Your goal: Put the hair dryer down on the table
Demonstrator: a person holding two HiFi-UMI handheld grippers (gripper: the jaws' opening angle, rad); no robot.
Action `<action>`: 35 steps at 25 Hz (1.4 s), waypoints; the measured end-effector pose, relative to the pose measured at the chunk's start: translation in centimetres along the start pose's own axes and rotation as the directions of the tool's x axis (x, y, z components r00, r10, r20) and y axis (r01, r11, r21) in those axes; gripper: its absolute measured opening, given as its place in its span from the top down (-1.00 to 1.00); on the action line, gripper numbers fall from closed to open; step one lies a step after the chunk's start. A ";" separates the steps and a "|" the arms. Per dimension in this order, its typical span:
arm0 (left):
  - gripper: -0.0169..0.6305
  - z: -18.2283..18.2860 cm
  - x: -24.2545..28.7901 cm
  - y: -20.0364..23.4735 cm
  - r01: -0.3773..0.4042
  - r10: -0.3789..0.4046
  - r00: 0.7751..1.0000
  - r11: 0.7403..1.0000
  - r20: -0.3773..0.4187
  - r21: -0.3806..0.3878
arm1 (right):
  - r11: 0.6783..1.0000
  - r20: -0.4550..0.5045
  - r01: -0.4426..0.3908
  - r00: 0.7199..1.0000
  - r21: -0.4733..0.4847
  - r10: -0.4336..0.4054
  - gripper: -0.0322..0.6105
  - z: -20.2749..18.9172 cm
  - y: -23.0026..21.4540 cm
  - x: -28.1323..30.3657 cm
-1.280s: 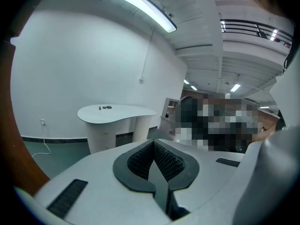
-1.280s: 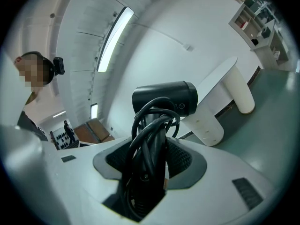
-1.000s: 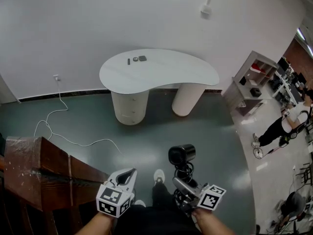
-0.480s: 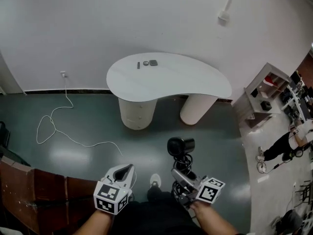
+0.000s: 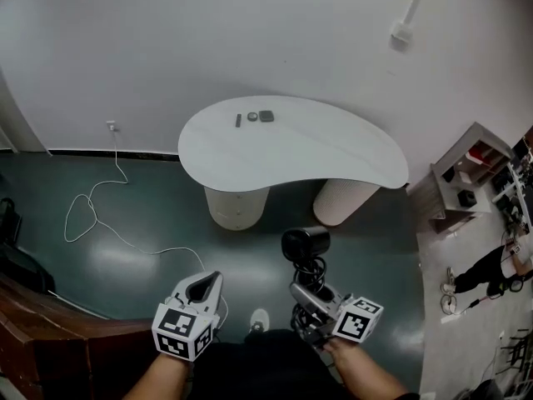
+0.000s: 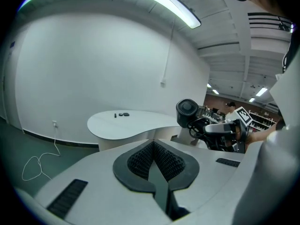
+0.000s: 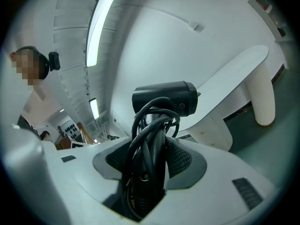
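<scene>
A black hair dryer (image 5: 306, 246) with its cord wound round the handle stands upright in my right gripper (image 5: 310, 302), which is shut on the handle and cord. In the right gripper view the dryer's barrel (image 7: 165, 99) rises above the jaws, the cord loops (image 7: 152, 125) wedged between the pads. My left gripper (image 5: 202, 292) is shut with nothing in it, its ribbed pads (image 6: 154, 158) pressed together. The white kidney-shaped table (image 5: 333, 152) stands ahead, well beyond both grippers; it also shows in the left gripper view (image 6: 140, 124) and the right gripper view (image 7: 234, 74).
Two small dark items (image 5: 259, 117) lie near the table's far edge. A white cable (image 5: 100, 215) runs over the dark green floor from a wall socket. A brown wooden railing (image 5: 50, 340) is at lower left. A shelf unit (image 5: 470, 177) and a person (image 5: 491, 269) are at right.
The view has swung left and forward: the table sits lower and nearer, the railing has slid down-left. Both grippers keep their hold and place before me.
</scene>
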State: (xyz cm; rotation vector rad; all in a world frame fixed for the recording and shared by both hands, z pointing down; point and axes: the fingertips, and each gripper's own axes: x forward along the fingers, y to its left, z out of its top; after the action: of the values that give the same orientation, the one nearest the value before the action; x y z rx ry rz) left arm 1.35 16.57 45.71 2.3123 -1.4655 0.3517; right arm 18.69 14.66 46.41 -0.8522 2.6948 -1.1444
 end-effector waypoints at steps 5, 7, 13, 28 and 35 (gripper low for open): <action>0.91 1.1 3.7 -0.1 -0.032 0.032 0.999 0.999 -0.007 -0.001 | 0.999 -0.036 -0.024 0.999 -0.024 0.024 0.28 2.2 -3.5 0.7; 0.91 1.4 4.8 -0.6 -0.034 0.034 0.999 0.999 -0.011 0.000 | 0.999 -0.041 -0.030 0.999 -0.026 0.029 0.28 2.9 -4.4 0.8; 0.91 2.2 7.3 -1.3 -0.018 0.018 0.999 1.000 -0.040 -0.001 | 0.999 -0.047 -0.043 0.998 -0.025 0.042 0.28 4.4 -6.3 1.0; 0.91 4.9 12.1 1.4 -0.022 0.024 0.998 0.999 -0.059 0.027 | 0.999 -0.054 -0.034 0.998 -0.013 0.033 0.28 6.9 -10.2 3.4; 0.91 6.1 15.7 5.6 -0.007 0.008 0.998 1.000 -0.062 0.009 | 1.000 -0.063 -0.011 0.998 -0.028 0.009 0.28 8.7 -12.4 7.7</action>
State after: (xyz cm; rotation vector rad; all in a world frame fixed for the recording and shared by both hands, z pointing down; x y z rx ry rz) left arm 3.06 -1.00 47.60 2.2819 -1.4455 0.4289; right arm 20.47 -1.94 49.68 -0.8186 2.7691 -1.1524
